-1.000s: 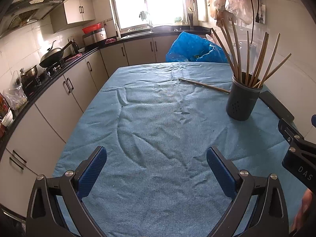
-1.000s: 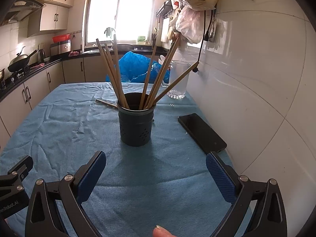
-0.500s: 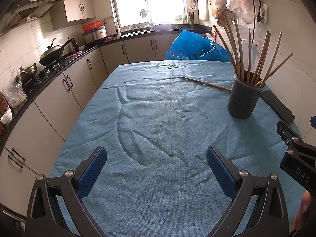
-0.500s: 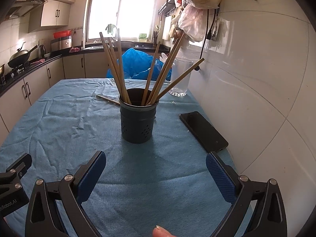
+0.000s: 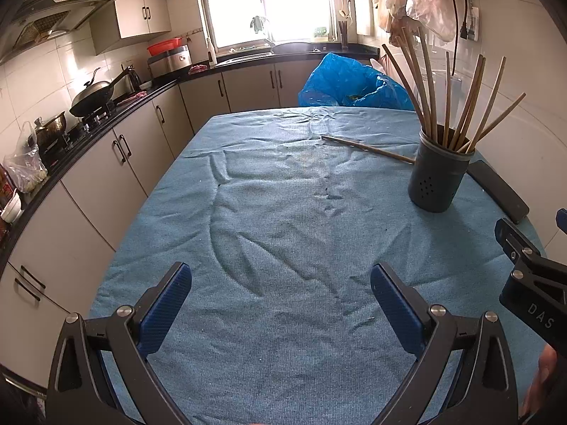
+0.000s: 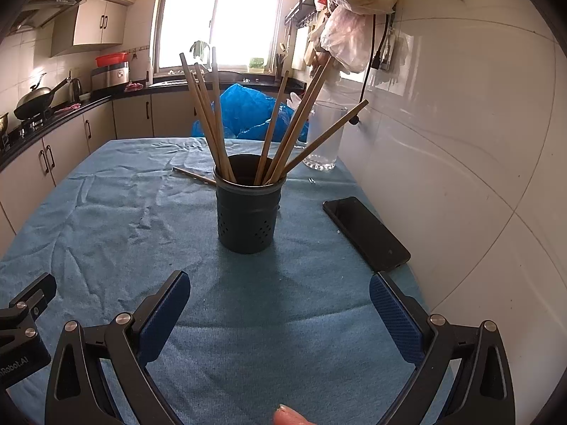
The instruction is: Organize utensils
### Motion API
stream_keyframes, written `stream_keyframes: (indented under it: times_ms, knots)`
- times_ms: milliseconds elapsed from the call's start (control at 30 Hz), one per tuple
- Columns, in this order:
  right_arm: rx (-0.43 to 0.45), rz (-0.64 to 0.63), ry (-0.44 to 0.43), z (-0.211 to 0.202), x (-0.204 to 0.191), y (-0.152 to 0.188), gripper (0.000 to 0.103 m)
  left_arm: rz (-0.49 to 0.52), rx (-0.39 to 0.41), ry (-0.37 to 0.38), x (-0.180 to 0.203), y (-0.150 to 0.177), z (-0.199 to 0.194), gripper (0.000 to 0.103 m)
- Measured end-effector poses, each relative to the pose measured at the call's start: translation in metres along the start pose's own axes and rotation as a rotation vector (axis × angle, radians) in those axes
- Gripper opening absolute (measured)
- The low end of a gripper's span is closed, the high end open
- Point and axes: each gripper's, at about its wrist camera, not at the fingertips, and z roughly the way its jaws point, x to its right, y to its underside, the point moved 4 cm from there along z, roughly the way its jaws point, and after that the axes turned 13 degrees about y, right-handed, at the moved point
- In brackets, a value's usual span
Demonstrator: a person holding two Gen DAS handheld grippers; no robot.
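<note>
Chopstick holder [image 6: 249,217] on the blue-clothed tabletop [image 5: 276,248], both claws spread wide and empty.

The loose chopstick [image 5: 366,148] is partly hidden behind the holder; its far end points toward the window, long axis slanting across the cloth. Upright chopsticks [image 6: 280,131] fan outward from the holder. The left claw [image 5: 280,304] and right claw [image 6: 278,315] hover low, well apart from the holder. A black phone [image 6: 365,233] lies just right of it, a glass jug [image 6: 324,138] behind, partly screened by chopsticks.
</note>
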Motion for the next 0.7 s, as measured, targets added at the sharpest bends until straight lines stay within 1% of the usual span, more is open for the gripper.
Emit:
stream_keyframes:
  times_ms: [567,633,700]
  knots:
    - [-0.008,0.004,-0.003,0.003,0.001,0.003,0.103,0.004,0.008,-0.007,0.000,0.000,-0.001,0.101]
    - [-0.023,0.011,-0.014,0.008,0.002,0.005,0.103,-0.016,0.030,-0.016,-0.008,-0.003,-0.003,0.101]
    - [-0.074,0.025,-0.040,0.023,0.006,0.008,0.103,-0.052,0.009,-0.024,-0.029,-0.007,0.006,0.101]
